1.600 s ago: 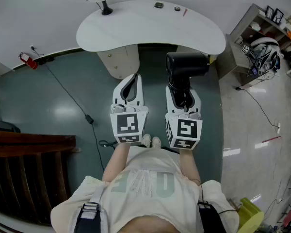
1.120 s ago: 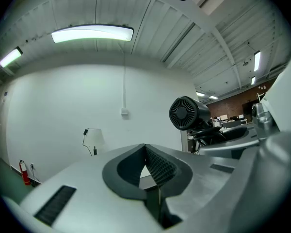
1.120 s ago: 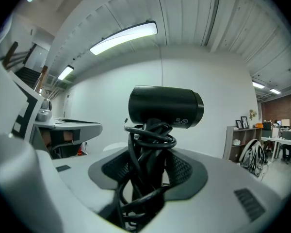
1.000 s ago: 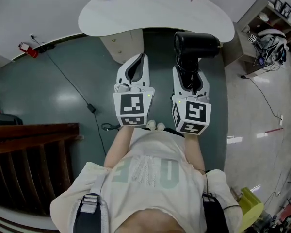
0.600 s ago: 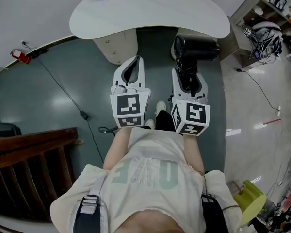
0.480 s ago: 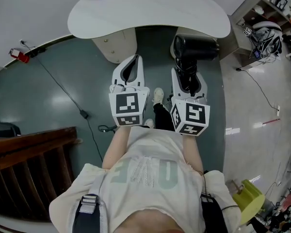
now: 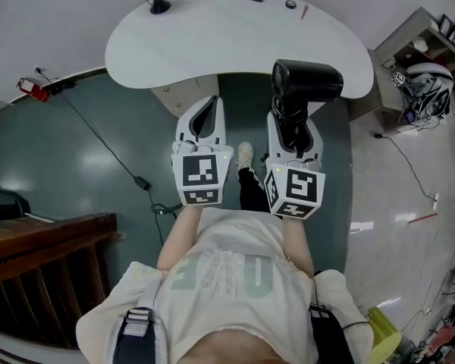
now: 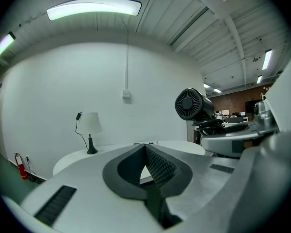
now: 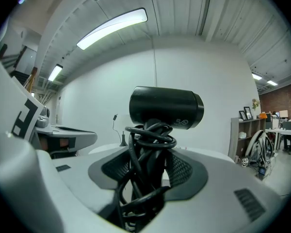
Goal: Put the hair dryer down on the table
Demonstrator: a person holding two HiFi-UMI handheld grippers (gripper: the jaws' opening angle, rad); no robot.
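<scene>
Our right gripper [image 7: 292, 126] clamps the dryer [image 7: 308, 80] by its handle — right at the table [image 7: 212, 40] edge. Left gripper [image 7: 210, 103] — pinched shut, empty.

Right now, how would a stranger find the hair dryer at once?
Find the white curved table. Near its front edge the right gripper holds the hair dryer: a black barrel with cord wound round its handle. The left gripper beside it holds nothing.
</scene>
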